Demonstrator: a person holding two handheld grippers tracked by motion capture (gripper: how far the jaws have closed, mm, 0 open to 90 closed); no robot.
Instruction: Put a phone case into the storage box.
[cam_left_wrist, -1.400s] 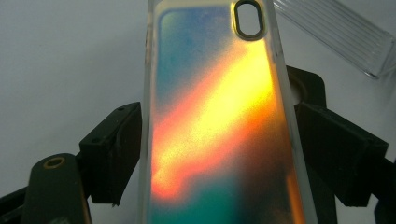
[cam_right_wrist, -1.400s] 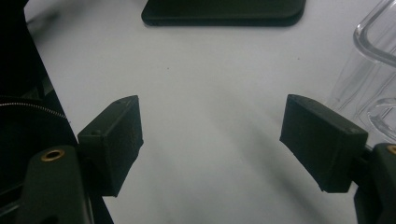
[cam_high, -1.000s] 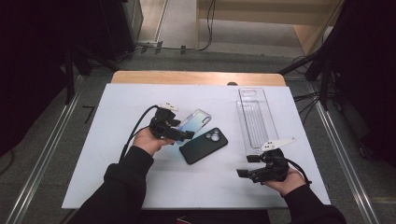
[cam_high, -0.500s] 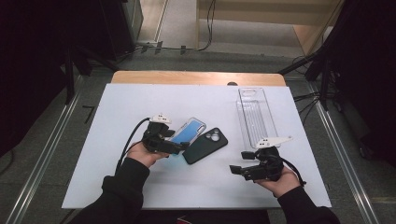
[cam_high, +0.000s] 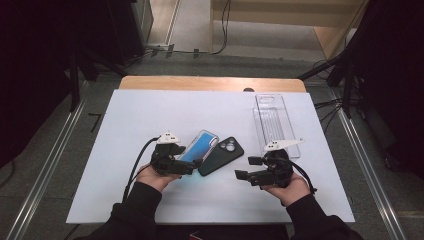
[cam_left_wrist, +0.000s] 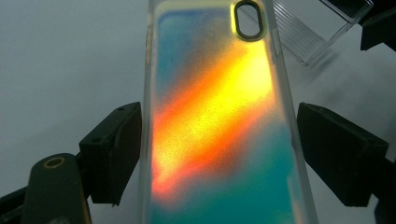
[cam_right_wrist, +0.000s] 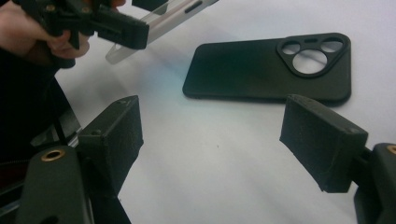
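While the left gripper (cam_left_wrist: 219, 154) straddles the iridescent case (cam_left_wrist: 219, 130) just left of the black case (cam_high: 221, 155), its pads seem slightly clear. Light, thin and probably slippery, it wants holding across its side edges. The right gripper (cam_right_wrist: 212, 140) hangs open, empty.

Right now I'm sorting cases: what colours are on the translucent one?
Teal phone case with an orange-yellow diagonal band, clearest in the left gripper view.

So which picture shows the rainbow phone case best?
The left gripper view: the iridescent phone case lies close between the open jaws, its orange-to-teal sheen and camera cutout plain. The high view shows it small; the right gripper view catches just its clear edge.
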